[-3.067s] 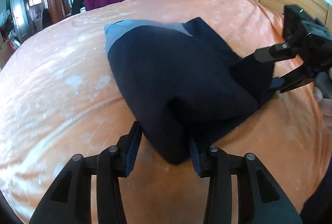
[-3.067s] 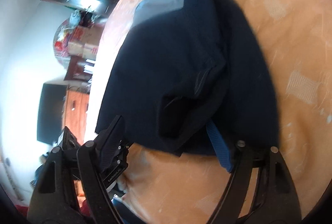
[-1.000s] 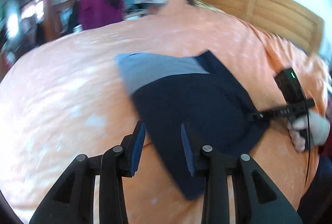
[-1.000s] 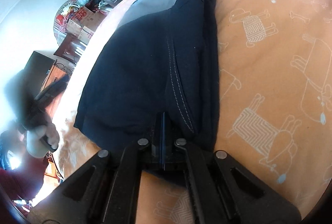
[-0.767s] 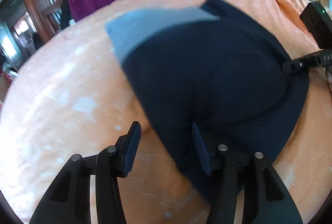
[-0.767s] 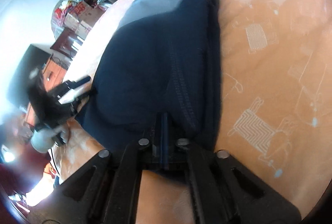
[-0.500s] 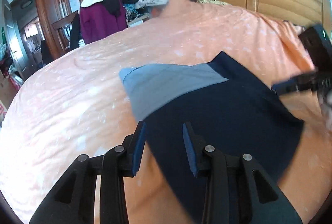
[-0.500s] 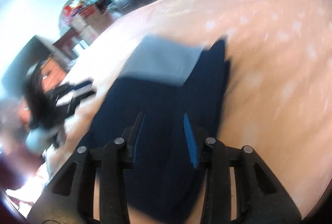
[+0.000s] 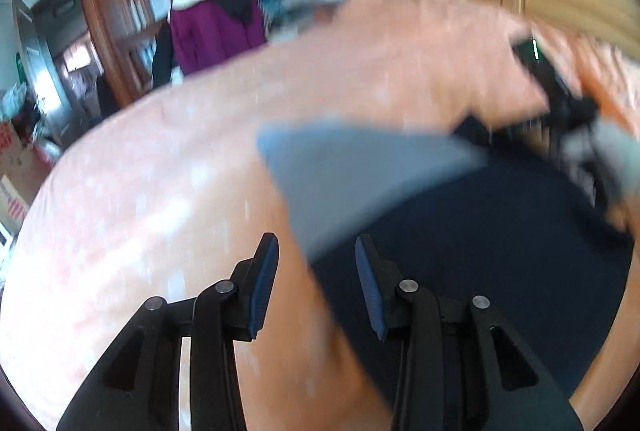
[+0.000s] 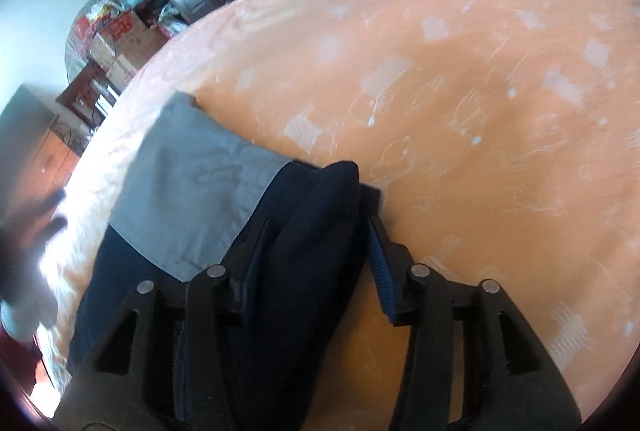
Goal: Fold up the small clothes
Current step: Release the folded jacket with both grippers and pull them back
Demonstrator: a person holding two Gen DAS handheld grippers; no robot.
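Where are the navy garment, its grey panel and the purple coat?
navy garment (image 9: 500,251): left wrist view, on its flat dark body.
grey panel (image 10: 192,187): right wrist view, middle of the lighter cloth at the garment's far end.
purple coat (image 9: 216,31): left wrist view, its front, hanging by the wooden wardrobe.

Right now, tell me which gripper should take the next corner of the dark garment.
Probably the right gripper: its open fingers already straddle a raised navy fold of the garment. The left gripper, also open, hovers at the garment's edge over the orange bedspread with nothing between its fingers.
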